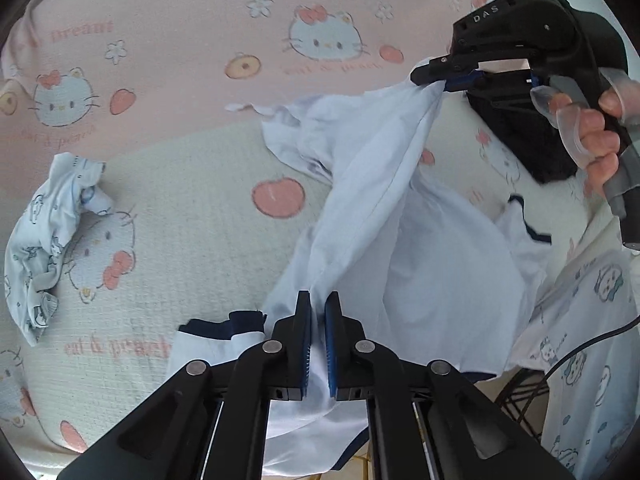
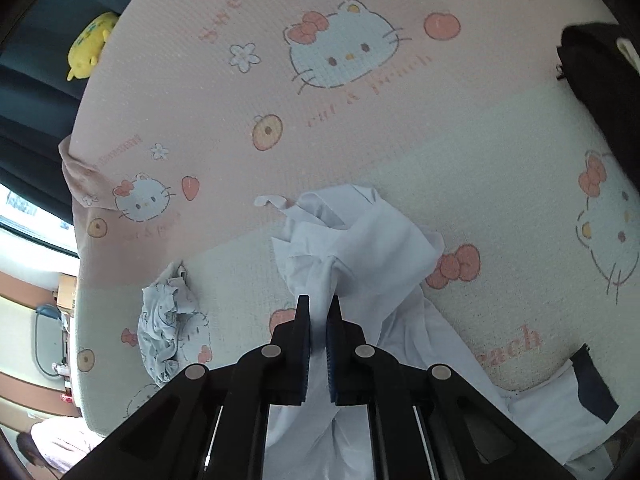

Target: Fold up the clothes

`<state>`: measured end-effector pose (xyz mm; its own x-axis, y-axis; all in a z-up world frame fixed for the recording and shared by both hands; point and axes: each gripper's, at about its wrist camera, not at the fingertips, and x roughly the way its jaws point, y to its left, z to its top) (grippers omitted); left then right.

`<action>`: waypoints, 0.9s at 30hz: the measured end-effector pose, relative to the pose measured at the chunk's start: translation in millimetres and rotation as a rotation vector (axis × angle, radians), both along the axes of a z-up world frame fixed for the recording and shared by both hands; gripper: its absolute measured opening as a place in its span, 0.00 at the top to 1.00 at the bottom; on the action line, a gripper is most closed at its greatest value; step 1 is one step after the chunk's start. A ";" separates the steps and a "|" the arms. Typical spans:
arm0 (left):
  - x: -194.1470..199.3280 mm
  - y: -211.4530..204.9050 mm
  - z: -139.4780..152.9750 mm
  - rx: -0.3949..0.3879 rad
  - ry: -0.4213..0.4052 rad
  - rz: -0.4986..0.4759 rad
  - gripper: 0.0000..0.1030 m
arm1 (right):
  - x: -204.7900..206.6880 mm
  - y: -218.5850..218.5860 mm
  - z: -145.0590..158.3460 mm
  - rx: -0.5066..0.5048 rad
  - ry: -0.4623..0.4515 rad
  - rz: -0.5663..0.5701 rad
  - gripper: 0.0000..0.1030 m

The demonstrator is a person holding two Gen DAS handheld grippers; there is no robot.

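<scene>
I have both tools pinching the white shirt: my left tool grips a bunched fold near me, my right tool clamps another edge higher up, so the cloth hangs stretched between them above the bed. Its navy-trimmed sleeve rests on the patterned cover. A crumpled printed garment lies well apart.

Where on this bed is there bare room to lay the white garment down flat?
The cream stretch of bed between the crumpled printed garment and the white shirt is bare, as is the pink band beyond. The right is crowded: black clothing, another printed cloth.
</scene>
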<state>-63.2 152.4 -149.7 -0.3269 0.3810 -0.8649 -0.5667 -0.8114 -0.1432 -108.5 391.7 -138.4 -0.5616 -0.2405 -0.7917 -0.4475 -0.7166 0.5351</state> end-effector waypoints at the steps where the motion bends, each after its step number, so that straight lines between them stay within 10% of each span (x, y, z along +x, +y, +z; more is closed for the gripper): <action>1: -2.3 -5.2 4.7 0.017 -0.002 0.015 0.95 | -4.3 -0.4 7.6 0.010 0.008 0.011 0.96; 14: -58.6 -68.0 3.4 0.092 -0.022 0.196 0.95 | -112.4 -63.9 35.3 0.167 -0.014 0.183 0.96; 27: -127.5 -114.8 -52.9 0.487 -0.412 0.386 0.92 | -171.4 -102.9 22.0 0.165 -0.066 0.285 0.96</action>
